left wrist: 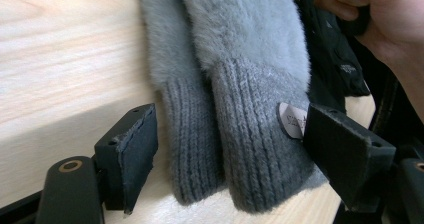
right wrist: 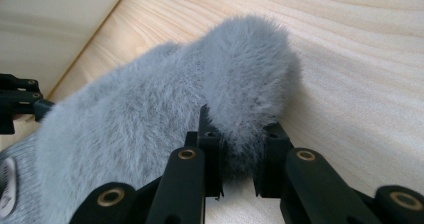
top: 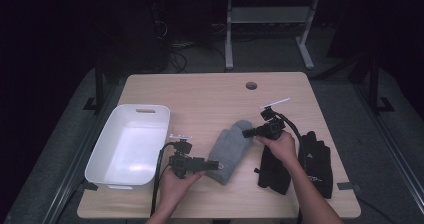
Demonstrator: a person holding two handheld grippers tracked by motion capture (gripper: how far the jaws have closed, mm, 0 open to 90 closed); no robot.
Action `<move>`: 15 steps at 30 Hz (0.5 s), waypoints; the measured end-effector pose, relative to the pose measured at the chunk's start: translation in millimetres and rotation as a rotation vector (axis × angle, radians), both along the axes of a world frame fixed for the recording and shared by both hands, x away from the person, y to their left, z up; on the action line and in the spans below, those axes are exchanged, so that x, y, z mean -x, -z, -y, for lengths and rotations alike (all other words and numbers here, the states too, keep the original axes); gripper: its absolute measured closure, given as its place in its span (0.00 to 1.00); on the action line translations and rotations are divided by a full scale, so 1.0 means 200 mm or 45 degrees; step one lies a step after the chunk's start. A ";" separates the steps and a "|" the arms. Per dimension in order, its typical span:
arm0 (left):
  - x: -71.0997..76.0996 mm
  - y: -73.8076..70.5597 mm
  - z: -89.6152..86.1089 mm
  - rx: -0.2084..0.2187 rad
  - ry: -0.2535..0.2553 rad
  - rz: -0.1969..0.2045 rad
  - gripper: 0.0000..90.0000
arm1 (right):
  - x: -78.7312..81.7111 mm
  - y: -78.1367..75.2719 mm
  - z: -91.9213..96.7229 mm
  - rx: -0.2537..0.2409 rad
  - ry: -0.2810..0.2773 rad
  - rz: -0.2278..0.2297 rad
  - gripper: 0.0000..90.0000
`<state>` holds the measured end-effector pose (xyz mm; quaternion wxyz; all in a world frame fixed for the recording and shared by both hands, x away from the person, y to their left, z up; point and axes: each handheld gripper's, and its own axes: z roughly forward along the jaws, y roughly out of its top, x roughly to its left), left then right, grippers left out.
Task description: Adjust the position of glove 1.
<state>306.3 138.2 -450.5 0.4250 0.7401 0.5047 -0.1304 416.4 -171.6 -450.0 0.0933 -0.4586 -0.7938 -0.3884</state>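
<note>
A pair of grey fuzzy mittens [top: 229, 149] lies stacked on the wooden table [top: 200, 91], ribbed cuffs toward me. My left gripper [top: 214, 165] stands open at the cuff end. In the left gripper view its jaws straddle both cuffs [left wrist: 240, 149] without touching them, and a small paper label [left wrist: 292, 120] sits on the upper cuff. My right gripper [top: 248, 132] is at the far, furry end. In the right gripper view it [right wrist: 239, 139] is shut on the mitten's tip [right wrist: 245, 74], with fur bunched between the jaws.
A white plastic bin [top: 100, 156] stands empty at the table's left. A pair of black gloves [top: 317, 164] lies at the right, partly under the person's right hand [top: 282, 145]. A round cable hole [top: 251, 85] is at the table's back.
</note>
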 end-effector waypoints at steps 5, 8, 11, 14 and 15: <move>-0.04 0.05 0.03 0.045 0.093 -0.153 0.22 | 0.01 0.00 0.00 -0.001 0.001 0.007 0.86; -0.05 0.08 0.03 0.095 0.119 -0.188 0.29 | 0.01 0.01 0.00 -0.010 0.007 0.020 0.86; -0.05 0.08 0.02 0.116 0.128 -0.172 0.39 | 0.02 0.02 0.02 -0.026 0.021 0.017 0.86; -0.04 0.07 0.02 0.124 0.131 -0.148 0.47 | 0.03 0.02 0.02 -0.034 0.029 0.022 0.86; -0.04 0.07 0.02 0.125 0.127 -0.139 0.48 | 0.03 0.01 0.02 -0.032 0.032 0.024 0.86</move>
